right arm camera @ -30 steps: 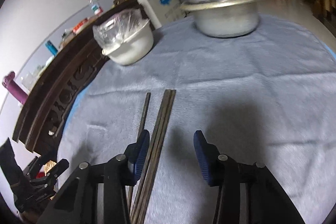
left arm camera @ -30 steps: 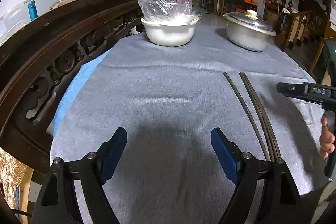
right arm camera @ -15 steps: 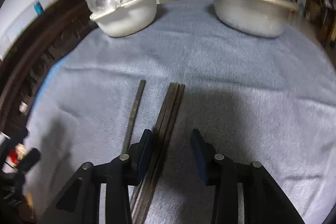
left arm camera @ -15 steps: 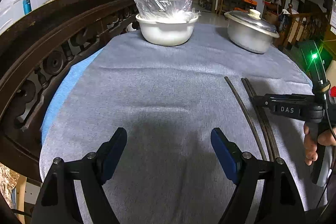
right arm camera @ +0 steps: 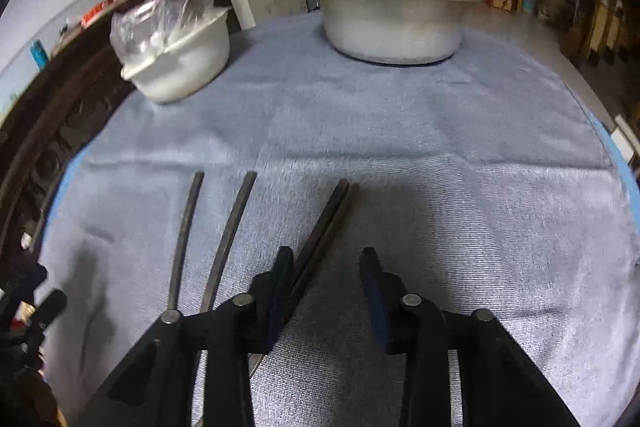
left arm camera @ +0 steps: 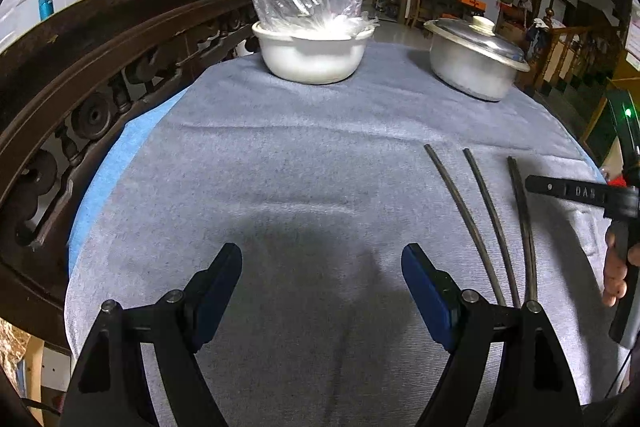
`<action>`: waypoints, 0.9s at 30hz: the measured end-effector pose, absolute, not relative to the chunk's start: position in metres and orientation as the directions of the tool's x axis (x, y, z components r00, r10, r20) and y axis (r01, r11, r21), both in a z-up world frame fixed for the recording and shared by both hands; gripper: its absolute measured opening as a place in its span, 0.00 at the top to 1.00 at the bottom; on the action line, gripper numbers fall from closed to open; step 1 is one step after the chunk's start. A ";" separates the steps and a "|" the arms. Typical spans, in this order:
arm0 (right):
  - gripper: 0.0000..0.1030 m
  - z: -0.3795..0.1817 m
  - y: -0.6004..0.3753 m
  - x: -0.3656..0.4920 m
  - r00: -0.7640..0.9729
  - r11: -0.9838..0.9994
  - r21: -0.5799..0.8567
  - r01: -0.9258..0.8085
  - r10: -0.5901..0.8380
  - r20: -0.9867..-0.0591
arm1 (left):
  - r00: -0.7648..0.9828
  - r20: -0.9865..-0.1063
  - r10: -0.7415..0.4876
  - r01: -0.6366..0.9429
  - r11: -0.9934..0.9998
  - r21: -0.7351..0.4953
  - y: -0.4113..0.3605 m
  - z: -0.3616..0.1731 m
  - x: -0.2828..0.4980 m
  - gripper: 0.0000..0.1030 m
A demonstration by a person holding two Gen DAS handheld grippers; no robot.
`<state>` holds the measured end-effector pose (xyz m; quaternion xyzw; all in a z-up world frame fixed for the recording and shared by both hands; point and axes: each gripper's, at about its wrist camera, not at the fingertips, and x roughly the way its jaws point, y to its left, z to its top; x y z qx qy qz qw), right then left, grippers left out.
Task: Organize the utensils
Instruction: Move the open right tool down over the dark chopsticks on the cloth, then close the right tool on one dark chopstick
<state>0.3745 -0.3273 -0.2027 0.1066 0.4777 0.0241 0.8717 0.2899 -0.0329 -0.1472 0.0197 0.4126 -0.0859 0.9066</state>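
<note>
Our left claw hangs wide open over the grey cloth on the bench. Three dark chopsticks lie fanned near the bench's right edge, where our right claw reaches in. Along the far edge stand a white bowl under plastic wrap and a lidded metal pot.
</note>
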 end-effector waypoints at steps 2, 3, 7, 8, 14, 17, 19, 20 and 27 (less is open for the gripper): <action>0.88 -0.205 -0.335 0.381 0.531 0.964 0.247 0.099 0.159 -0.832 | 0.651 -0.746 -0.136 0.177 0.984 -0.025 -0.034 -0.145 0.289 0.20; 0.88 -0.207 -0.338 0.385 0.528 0.957 0.267 0.117 0.168 -0.833 | 0.654 -0.745 -0.135 0.178 0.984 -0.022 -0.035 -0.145 0.289 0.20; 0.90 -0.213 -0.334 0.395 0.494 0.959 0.232 0.161 0.125 -0.860 | 0.654 -0.744 -0.137 0.175 0.984 -0.028 -0.034 -0.143 0.289 0.20; 0.90 -0.212 -0.333 0.396 0.496 0.959 0.234 0.158 0.128 -0.859 | 0.654 -0.744 -0.136 0.175 0.984 -0.027 -0.034 -0.143 0.289 0.20; 0.90 -0.212 -0.324 0.408 0.498 0.971 0.187 0.152 0.088 -0.863 | 0.645 -0.751 -0.141 0.180 0.983 -0.030 -0.036 -0.146 0.290 0.20; 0.89 -0.212 -0.320 0.408 0.494 0.973 0.189 0.136 0.099 -0.864 | 0.645 -0.750 -0.142 0.183 0.983 -0.029 -0.037 -0.146 0.289 0.20; 0.90 -0.212 -0.316 0.407 0.496 0.982 0.149 0.112 0.075 -0.865 | 0.645 -0.751 -0.141 0.182 0.983 -0.028 -0.037 -0.146 0.290 0.20; 0.90 -0.212 -0.314 0.406 0.491 0.985 0.138 0.101 0.072 -0.868 | 0.644 -0.751 -0.143 0.181 0.983 -0.032 -0.037 -0.146 0.291 0.20; 0.90 -0.205 -0.336 0.398 0.508 0.949 0.289 0.124 0.189 -0.840 | 0.631 -0.758 -0.165 0.203 0.978 -0.044 -0.050 -0.144 0.317 0.20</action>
